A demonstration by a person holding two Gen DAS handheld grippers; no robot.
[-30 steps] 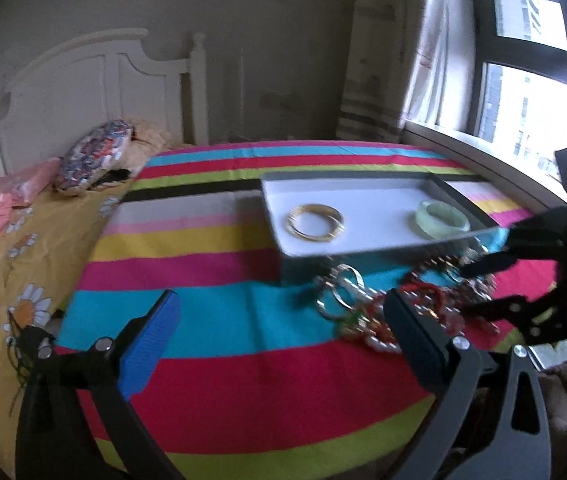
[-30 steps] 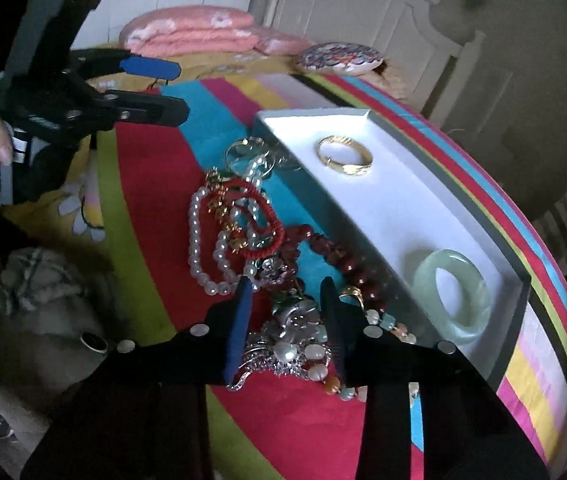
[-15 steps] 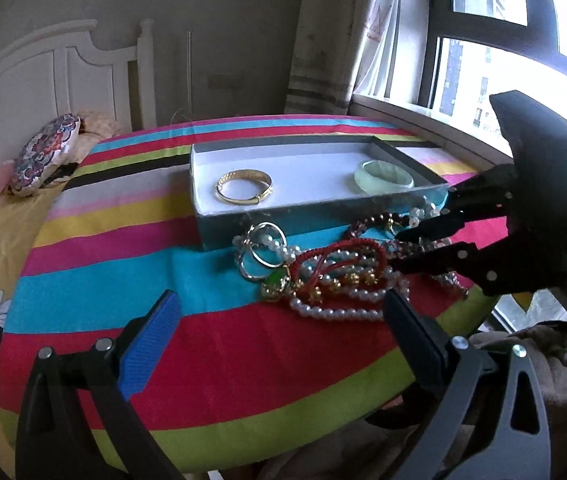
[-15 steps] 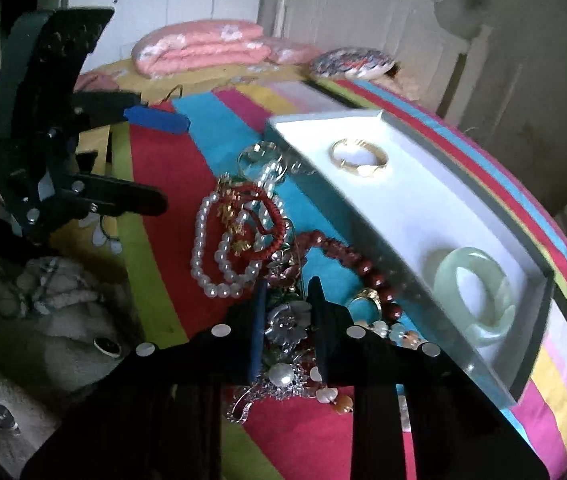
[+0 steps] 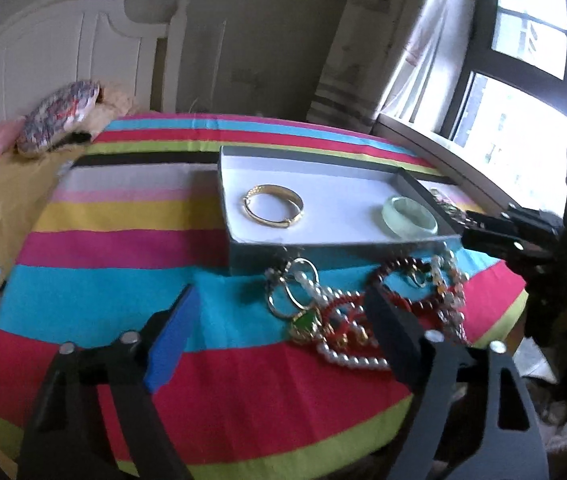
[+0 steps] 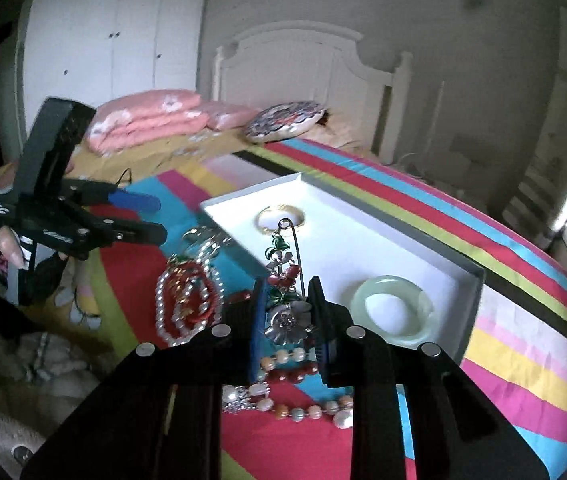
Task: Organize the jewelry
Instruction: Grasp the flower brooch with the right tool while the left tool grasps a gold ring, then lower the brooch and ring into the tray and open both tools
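Striped bedding (image 5: pixel 123 248) covered the bed, carrying a shallow white box (image 6: pixel 383 240) with a gold bangle (image 5: pixel 273 210) and a pale green bangle (image 6: pixel 393 308) lying inside. Tangled bead and pearl strands (image 5: pixel 363 320) lay just before the box. One left claw (image 5: pixel 279 332) stood wide with nothing between its fingers, its jaws having just been closing. One right claw (image 6: pixel 285 320) pinched a flower brooch (image 6: pixel 285 300), raised clear of the bedding.

Silver flower brooch (image 6: pixel 286 312) pinched upright above tangled necklaces (image 6: pixel 187 300).
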